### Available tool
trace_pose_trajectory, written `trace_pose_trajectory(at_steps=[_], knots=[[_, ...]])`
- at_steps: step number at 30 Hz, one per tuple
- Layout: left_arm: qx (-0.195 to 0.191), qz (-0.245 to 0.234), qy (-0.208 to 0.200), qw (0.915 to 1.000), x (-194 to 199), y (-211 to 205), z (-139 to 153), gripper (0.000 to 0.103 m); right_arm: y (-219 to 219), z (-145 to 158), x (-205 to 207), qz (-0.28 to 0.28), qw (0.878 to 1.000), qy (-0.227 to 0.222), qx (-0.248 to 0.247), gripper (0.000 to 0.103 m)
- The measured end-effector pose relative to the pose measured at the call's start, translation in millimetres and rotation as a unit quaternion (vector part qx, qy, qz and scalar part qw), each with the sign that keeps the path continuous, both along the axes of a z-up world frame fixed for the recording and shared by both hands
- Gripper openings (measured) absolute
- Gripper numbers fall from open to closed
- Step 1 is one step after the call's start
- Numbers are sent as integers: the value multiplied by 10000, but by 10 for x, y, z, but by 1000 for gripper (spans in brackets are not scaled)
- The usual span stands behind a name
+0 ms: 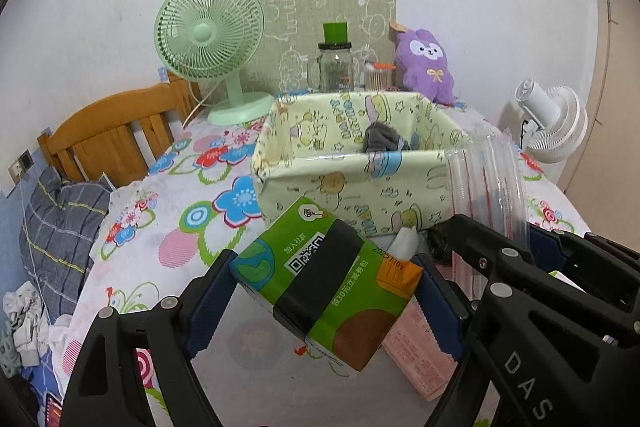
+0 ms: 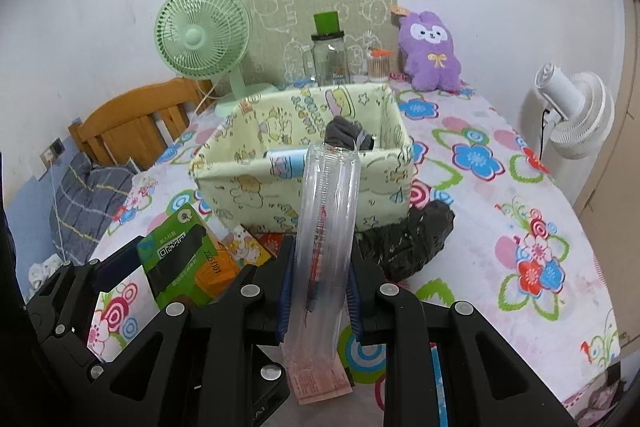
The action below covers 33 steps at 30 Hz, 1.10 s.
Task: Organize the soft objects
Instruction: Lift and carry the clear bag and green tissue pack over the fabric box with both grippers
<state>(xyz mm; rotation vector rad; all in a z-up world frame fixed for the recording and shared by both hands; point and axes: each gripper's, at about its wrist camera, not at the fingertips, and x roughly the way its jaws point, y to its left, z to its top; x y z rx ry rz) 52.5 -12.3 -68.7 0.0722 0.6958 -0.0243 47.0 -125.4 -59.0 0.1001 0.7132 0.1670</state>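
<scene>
My left gripper [image 1: 324,303] grips the green tissue pack [image 1: 320,283] across its width, tilted, near the bench's front edge: light, crushable. My right gripper [image 2: 320,291] is clenched on the clear sleeve [image 2: 326,227], long axis toward the fabric bin [image 2: 248,187]; slippery, flimsy, so I judge it best held low.

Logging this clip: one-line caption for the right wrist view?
Right tongs clamp a clear plastic pack before the yellow fabric bin.
</scene>
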Motion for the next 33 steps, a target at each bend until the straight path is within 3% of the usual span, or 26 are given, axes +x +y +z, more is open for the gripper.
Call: trace_pose_trajectory(at_steps=[18, 33], knots=[[35, -57, -438, 9990, -6, -115, 426, 87, -128, 435, -32, -68, 9988, -475, 10, 26], [-42, -25, -626, 9980, 89, -129, 590, 87, -178, 605, 55, -39, 9976, -683, 53, 26]])
